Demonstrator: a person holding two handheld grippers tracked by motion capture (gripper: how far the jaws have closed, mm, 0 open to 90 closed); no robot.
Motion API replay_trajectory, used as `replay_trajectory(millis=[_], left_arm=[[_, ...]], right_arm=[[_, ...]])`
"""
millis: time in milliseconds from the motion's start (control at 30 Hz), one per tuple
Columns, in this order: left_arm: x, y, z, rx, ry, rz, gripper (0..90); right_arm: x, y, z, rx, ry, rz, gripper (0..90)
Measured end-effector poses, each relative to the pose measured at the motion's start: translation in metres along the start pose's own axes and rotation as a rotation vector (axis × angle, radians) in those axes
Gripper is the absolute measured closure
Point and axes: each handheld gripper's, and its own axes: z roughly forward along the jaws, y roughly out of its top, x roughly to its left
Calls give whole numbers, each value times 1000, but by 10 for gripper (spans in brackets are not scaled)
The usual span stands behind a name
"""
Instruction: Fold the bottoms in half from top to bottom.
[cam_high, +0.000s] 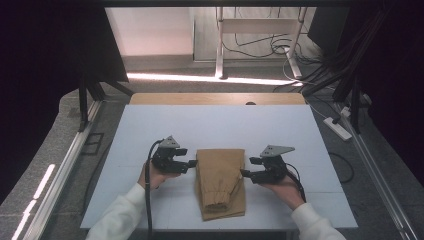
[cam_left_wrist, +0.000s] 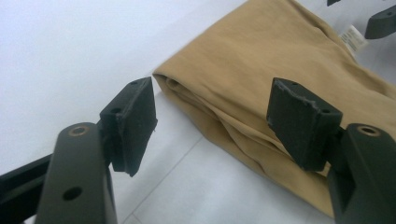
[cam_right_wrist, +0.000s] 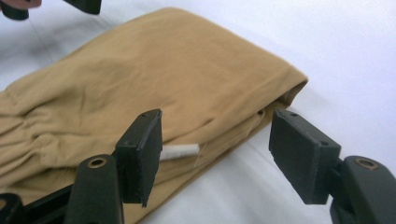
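Observation:
A folded tan garment (cam_high: 220, 182) lies in the near middle of the white table (cam_high: 150, 130), gathered end toward me. My left gripper (cam_high: 192, 163) sits at its left edge, jaws open. In the left gripper view the garment's folded edge (cam_left_wrist: 261, 60) runs between the jaws of that gripper (cam_left_wrist: 210, 112), pads apart from the cloth. My right gripper (cam_high: 246, 167) sits at the right edge, also open. In the right gripper view the cloth's corner (cam_right_wrist: 154, 79) and a small white label (cam_right_wrist: 180, 151) lie between the jaws of the right gripper (cam_right_wrist: 215, 149), untouched.
A wooden strip (cam_high: 215, 98) borders the table's far edge. Beyond it on the floor are cables (cam_high: 260, 47), a white stand (cam_high: 220, 40) and a power strip (cam_high: 337, 128). Dark curtains and metal rails flank both sides.

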Motion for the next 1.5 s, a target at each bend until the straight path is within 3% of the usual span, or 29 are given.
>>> replay_trajectory(millis=[600, 800, 1167, 1500], left_arm=[[18, 14, 18, 20, 23, -67, 296], [23, 17, 27, 48, 7, -89, 282], [22, 22, 40, 78, -13, -83, 269], [26, 19, 49, 116, -39, -98, 263]], right_arm=[[-18, 19, 22, -30, -32, 44, 357], [-26, 22, 32, -13, -38, 57, 353], [-32, 29, 46, 8, -35, 77, 333], [-38, 26, 58, 70, -6, 103, 300]])
